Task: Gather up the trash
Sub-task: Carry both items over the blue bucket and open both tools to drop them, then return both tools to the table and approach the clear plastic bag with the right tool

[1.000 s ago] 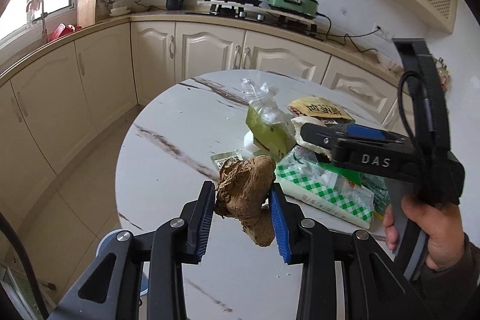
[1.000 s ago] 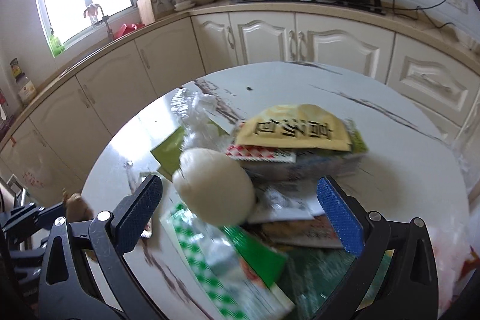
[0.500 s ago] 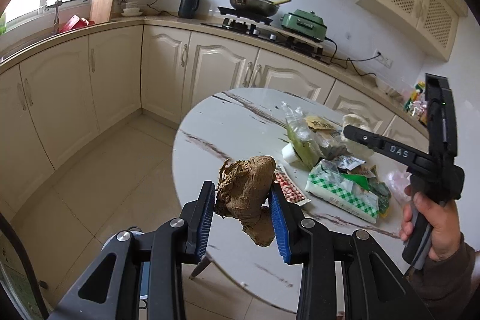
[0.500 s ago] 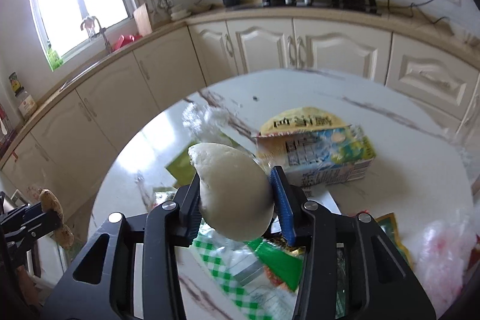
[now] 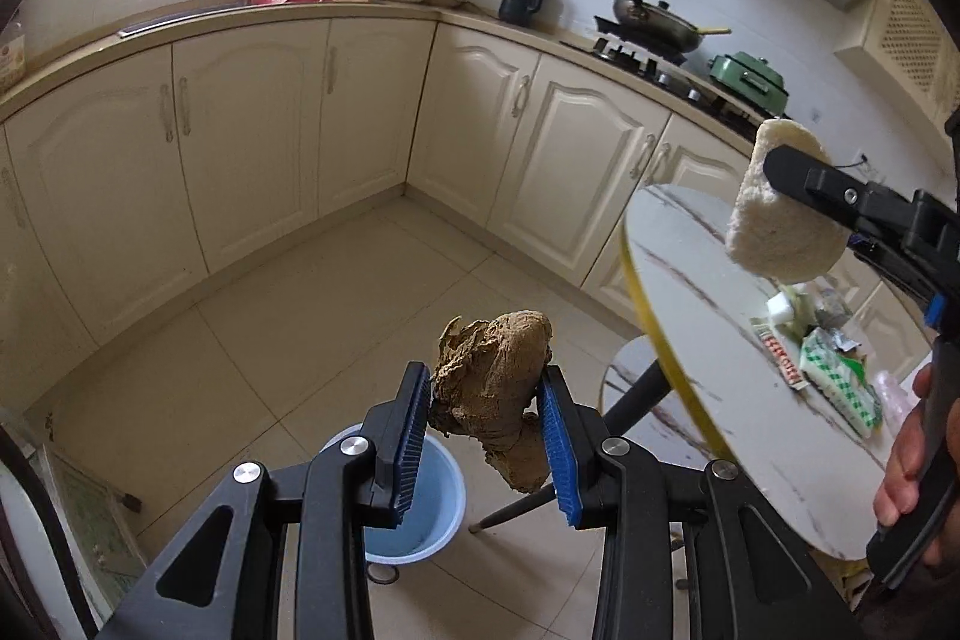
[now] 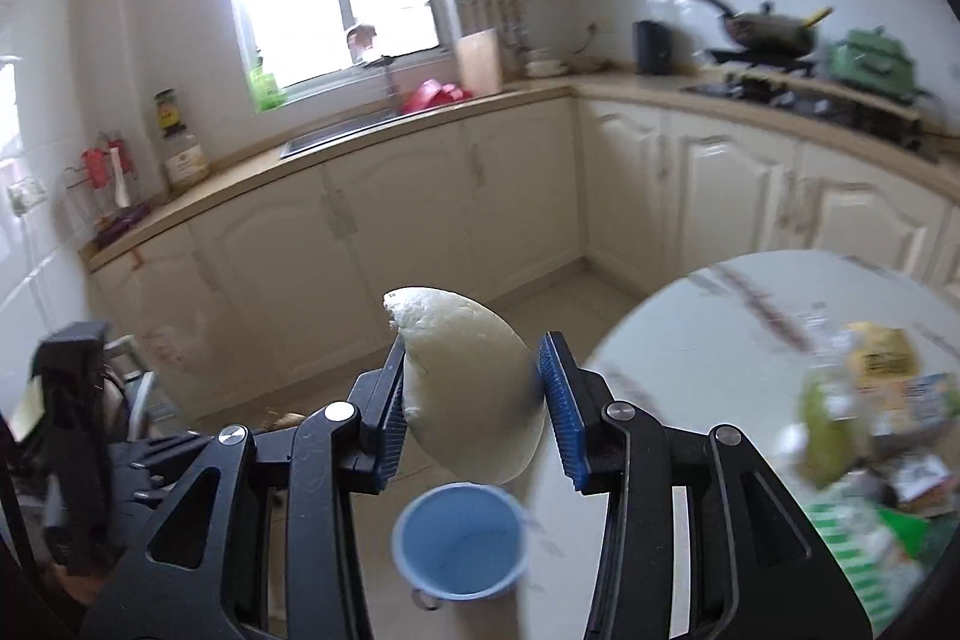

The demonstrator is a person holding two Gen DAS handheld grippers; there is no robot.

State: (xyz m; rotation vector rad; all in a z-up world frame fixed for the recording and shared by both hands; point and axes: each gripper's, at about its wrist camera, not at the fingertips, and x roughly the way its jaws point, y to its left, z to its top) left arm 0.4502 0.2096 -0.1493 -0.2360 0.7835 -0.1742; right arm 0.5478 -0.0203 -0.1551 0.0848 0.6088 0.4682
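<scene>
**Both tools loaded above the bin**

Hanging over the tiled floor, the left tool [image 5: 485, 430] pinched a brown, knobbly lump of ginger [image 5: 495, 388] between its blue pads, with the pale blue bucket [image 5: 420, 514] standing on the floor just below and behind it. The right tool [image 6: 474, 409] was pressed onto a white steamed bun [image 6: 468, 388], one edge of it torn, and the same bucket [image 6: 459, 541] sat almost directly beneath, its inside blue. From the left side I could see that bun [image 5: 774, 226] held out in the air past the rim of the round marble-patterned bench [image 5: 708, 316], the person's right hand [image 5: 906, 460] wrapped around the handle. On the bench lay the remaining litter: a green-and-white checked packet [image 5: 840, 385] and a red-and-white wrapper [image 5: 780, 358] whose print was too small to read. In the blurred right view a yellow packet [image 6: 882, 358] carried dark characters I couldn't make out.
</scene>
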